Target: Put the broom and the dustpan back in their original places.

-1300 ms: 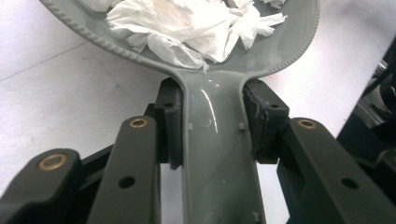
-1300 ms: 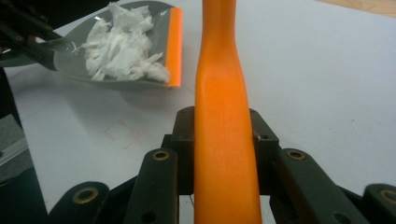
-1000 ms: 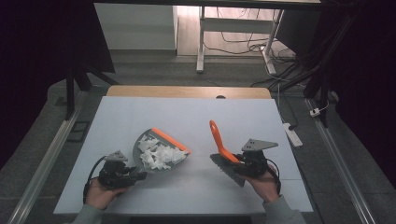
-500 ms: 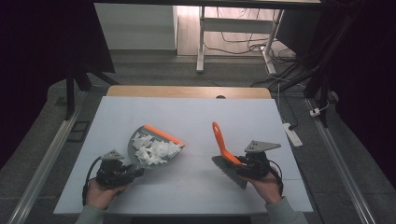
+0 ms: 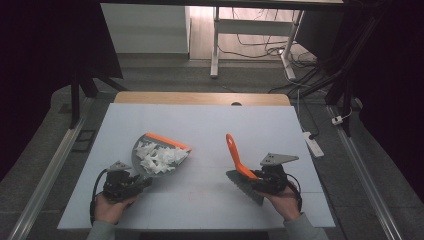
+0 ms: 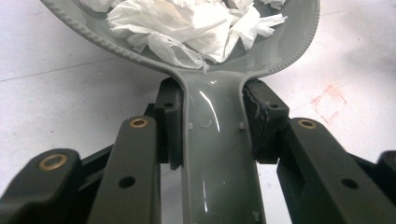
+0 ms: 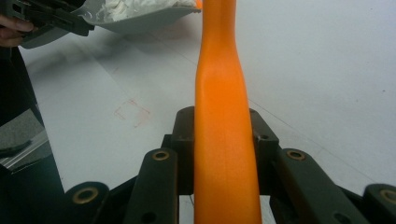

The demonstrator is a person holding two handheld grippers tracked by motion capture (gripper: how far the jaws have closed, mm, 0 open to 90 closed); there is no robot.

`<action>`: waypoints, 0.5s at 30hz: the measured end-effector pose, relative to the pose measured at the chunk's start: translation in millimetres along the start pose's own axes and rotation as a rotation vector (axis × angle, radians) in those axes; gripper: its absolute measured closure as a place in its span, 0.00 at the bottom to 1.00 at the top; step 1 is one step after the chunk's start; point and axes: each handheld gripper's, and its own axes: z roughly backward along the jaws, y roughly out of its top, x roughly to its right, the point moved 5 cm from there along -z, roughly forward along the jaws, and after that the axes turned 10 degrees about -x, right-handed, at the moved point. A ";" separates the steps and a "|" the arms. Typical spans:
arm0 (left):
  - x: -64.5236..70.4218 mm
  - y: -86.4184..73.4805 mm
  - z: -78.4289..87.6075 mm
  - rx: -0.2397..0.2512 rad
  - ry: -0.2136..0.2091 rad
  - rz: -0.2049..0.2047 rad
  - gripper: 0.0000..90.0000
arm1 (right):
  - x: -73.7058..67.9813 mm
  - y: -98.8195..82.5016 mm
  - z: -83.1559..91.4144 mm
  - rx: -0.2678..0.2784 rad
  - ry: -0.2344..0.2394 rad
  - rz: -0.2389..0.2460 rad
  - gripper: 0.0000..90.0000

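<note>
Left claw pinches the handle of the grey dustpan, orange-edged, heaped with crumpled white tissue, at the desk's left front. Right claw pinches the orange-handled brush, its grey head near the right front. Faint red pencil marks lie between. No legible writing.
</note>
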 end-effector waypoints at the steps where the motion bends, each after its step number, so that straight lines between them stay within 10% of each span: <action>1: -0.4 -0.4 -0.3 0.003 -0.002 0.010 0.69 | 0.1 -0.5 -0.1 0.001 -0.001 0.002 0.78; 15: -13.0 -5.3 -4.7 0.034 0.051 0.122 0.69 | -0.2 -6.7 -6.0 -0.024 0.005 -0.029 0.78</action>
